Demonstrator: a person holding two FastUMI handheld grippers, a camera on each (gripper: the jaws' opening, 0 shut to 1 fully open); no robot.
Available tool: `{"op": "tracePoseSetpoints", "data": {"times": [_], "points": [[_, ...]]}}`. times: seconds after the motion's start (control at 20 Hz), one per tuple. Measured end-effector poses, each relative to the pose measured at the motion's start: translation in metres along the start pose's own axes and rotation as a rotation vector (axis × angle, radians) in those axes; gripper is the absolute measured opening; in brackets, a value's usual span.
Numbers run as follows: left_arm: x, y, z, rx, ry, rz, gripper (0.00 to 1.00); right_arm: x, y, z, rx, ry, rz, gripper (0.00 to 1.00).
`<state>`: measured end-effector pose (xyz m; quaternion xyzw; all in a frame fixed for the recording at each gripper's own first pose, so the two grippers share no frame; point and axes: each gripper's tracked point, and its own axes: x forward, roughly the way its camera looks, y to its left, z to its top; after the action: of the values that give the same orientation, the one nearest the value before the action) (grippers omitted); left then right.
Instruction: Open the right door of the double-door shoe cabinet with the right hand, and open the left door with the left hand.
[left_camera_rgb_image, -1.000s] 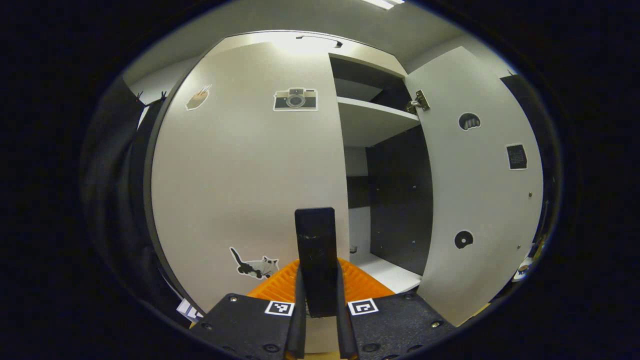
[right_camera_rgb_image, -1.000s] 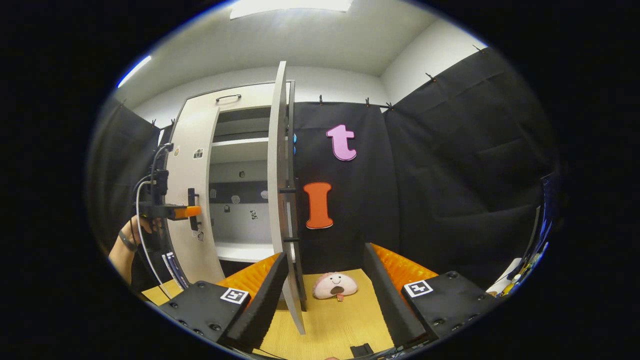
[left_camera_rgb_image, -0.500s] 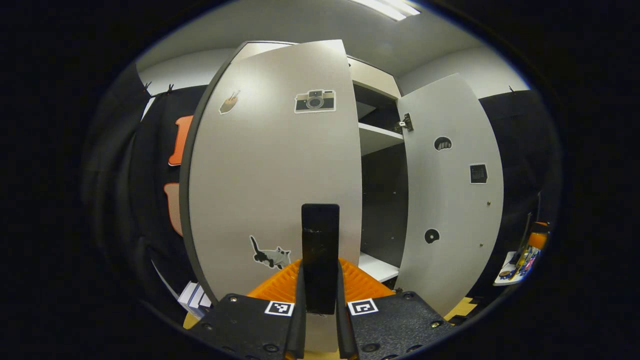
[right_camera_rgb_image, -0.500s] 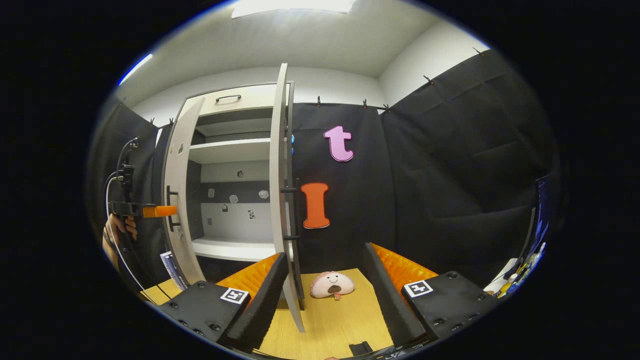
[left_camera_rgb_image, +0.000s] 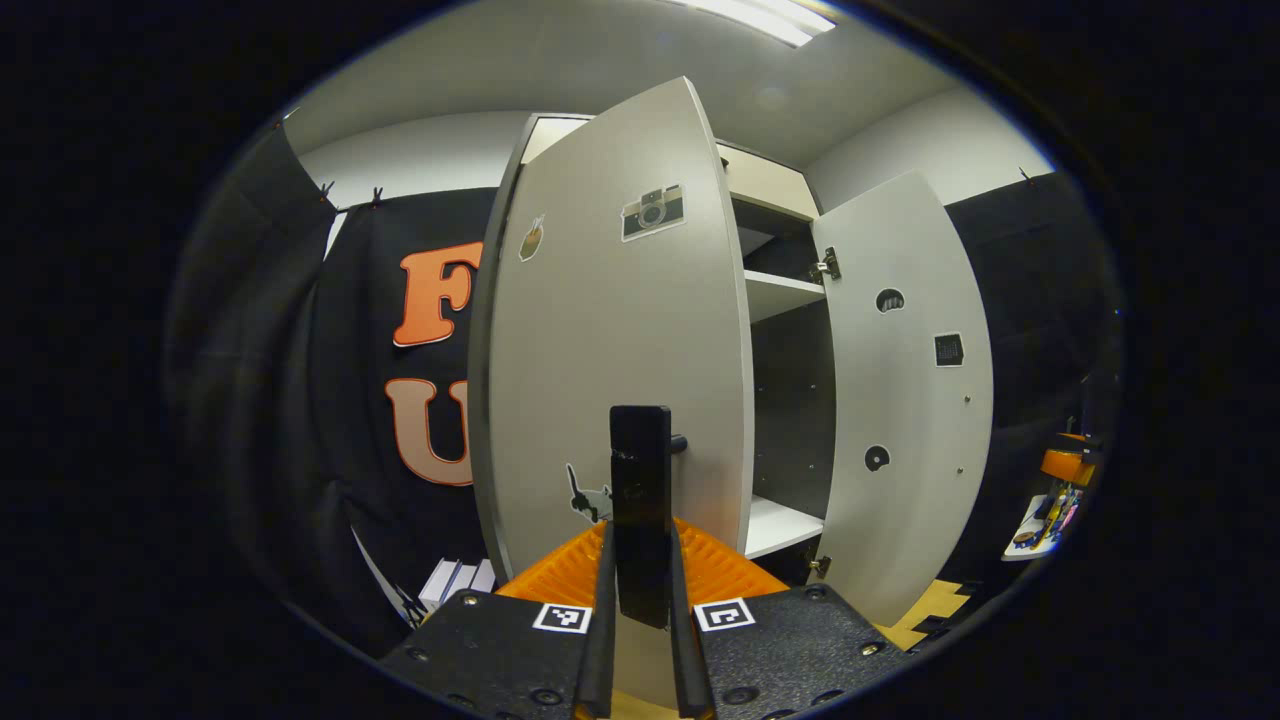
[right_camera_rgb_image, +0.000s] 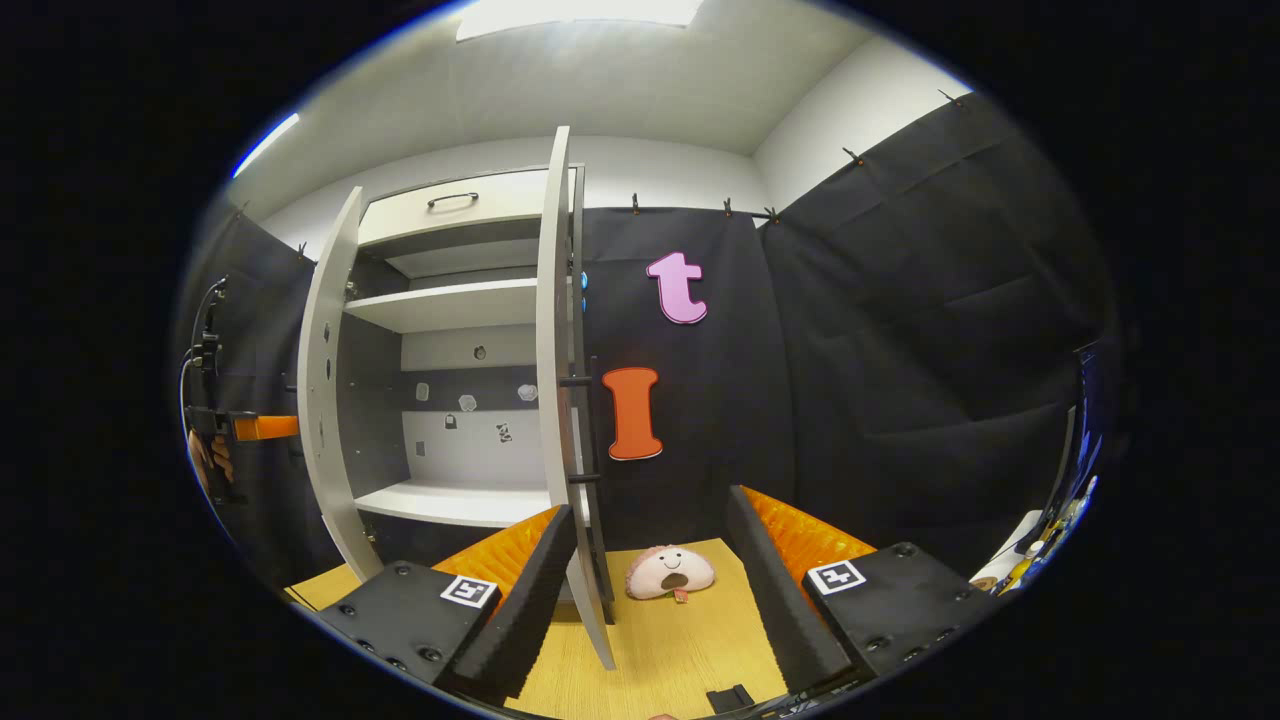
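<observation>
Left tool (left_camera_rgb_image: 640, 600) points level at the left door (left_camera_rgb_image: 610, 360), its fingers clamped on that door's black handle (left_camera_rgb_image: 641, 500). Right tool (right_camera_rgb_image: 650, 580) hangs spread wide over the bench (right_camera_rgb_image: 660, 650), beside the right door (right_camera_rgb_image: 556, 380), which stands swung out edge-on from the shoe cabinet (right_camera_rgb_image: 450, 330).

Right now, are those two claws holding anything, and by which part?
The left gripper is shut on the left door's handle. The right gripper is open, holding nothing; the right door's edge stands between its fingers.
</observation>
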<state>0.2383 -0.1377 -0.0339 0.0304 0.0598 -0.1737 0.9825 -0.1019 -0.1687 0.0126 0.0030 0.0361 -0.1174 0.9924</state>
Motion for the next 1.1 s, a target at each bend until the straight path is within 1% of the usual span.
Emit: {"op": "tracePoseSetpoints", "data": {"times": [0.05,0.1,0.15,0.2,0.25,0.3,0.35,0.4,0.45,0.5,0.55,0.6,0.75,0.95,1.1], "points": [[0.000,0.000,-0.001,-0.009,0.000,0.004,0.23,0.002,0.002,0.001,0.005,-0.004,0.009,0.88],[-0.003,0.002,0.000,-0.015,-0.001,0.011,0.23,0.003,0.004,0.002,0.010,-0.010,0.016,0.97],[-0.004,0.003,0.000,-0.015,-0.003,0.026,0.23,0.004,0.004,0.001,0.013,-0.013,0.019,0.89],[-0.004,0.006,0.000,-0.010,-0.006,0.044,0.22,0.004,0.004,-0.001,0.017,-0.010,0.021,0.88],[-0.006,0.009,0.001,-0.008,-0.012,0.062,0.22,0.003,0.004,-0.004,0.019,-0.007,0.020,0.89],[-0.006,0.011,0.003,-0.005,-0.020,0.080,0.22,0.001,0.003,-0.007,0.020,-0.001,0.018,0.97],[-0.007,0.014,0.005,-0.003,-0.028,0.099,0.22,0.000,0.001,-0.011,0.018,0.006,0.016,0.97],[-0.009,0.017,0.007,-0.007,-0.034,0.116,0.21,0.000,-0.002,-0.011,0.019,0.012,0.010,0.88],[-0.010,0.019,0.007,-0.014,-0.038,0.123,0.21,-0.001,-0.003,-0.010,0.021,0.013,0.005,0.88],[-0.014,0.022,0.005,-0.022,-0.043,0.122,0.19,0.000,-0.003,-0.008,0.025,0.007,0.004,0.97],[-0.017,0.024,0.005,-0.021,-0.043,0.121,0.19,0.002,-0.001,-0.005,0.030,-0.002,0.008,0.97],[-0.020,0.028,0.004,-0.019,-0.044,0.124,0.19,0.003,0.002,-0.002,0.033,-0.009,0.016,0.88],[-0.026,0.035,0.006,-0.016,-0.063,0.135,0.17,0.007,0.008,-0.003,0.021,-0.015,0.031,0.88],[-0.033,0.041,0.004,-0.044,-0.082,0.144,0.16,0.010,0.012,-0.005,0.016,-0.004,0.045,0.88],[-0.041,0.054,0.005,-0.030,-0.089,0.181,0.16,0.011,0.013,-0.006,0.019,-0.002,0.048,0.89]]}}
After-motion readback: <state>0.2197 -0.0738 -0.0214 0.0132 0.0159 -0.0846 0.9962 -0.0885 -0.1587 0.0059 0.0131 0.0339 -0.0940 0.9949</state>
